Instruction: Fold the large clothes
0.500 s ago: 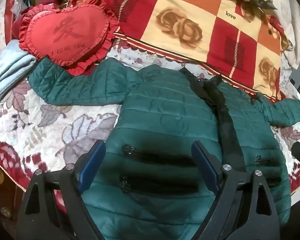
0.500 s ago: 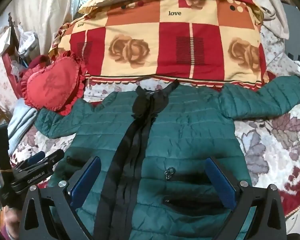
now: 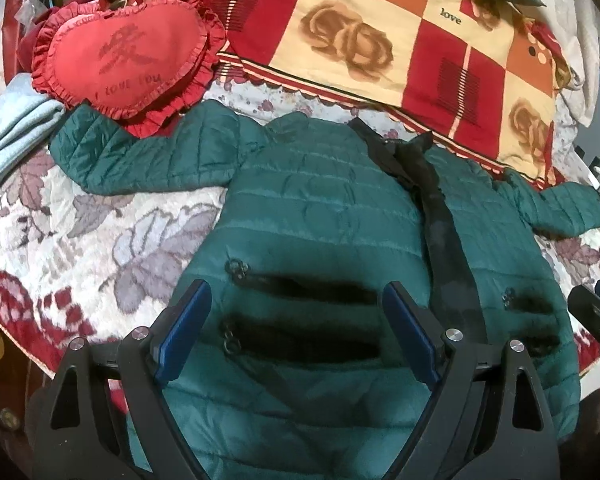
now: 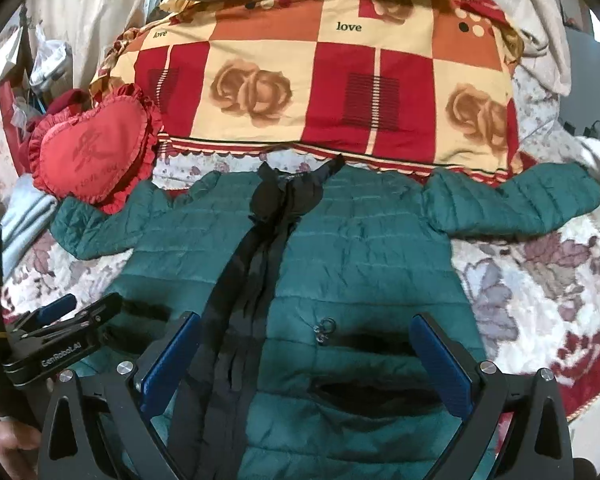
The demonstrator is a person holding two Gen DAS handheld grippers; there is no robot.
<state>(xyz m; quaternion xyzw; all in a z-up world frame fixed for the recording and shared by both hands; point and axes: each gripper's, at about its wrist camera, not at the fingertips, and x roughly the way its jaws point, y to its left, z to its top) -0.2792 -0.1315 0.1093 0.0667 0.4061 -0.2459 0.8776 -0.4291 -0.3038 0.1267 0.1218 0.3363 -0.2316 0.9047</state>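
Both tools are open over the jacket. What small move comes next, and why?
Probably bring the left tool toward the left sleeve to fold it in. The jacket lies flat, front up, both sleeves spread, and neither tool holds anything. That sleeve's top edge sits beside the heart pillow, so grip near the cuff.

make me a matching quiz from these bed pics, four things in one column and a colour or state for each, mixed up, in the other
Things:
1. quilted jacket
2. heart-shaped cushion
3. left gripper
4. folded quilt

Descriptions:
A. red with a frilled edge
B. checked, with roses and the word "love"
C. dark green, spread flat with both sleeves out
D. open, hanging over the jacket's pockets

Pairs: 1-C, 2-A, 3-D, 4-B
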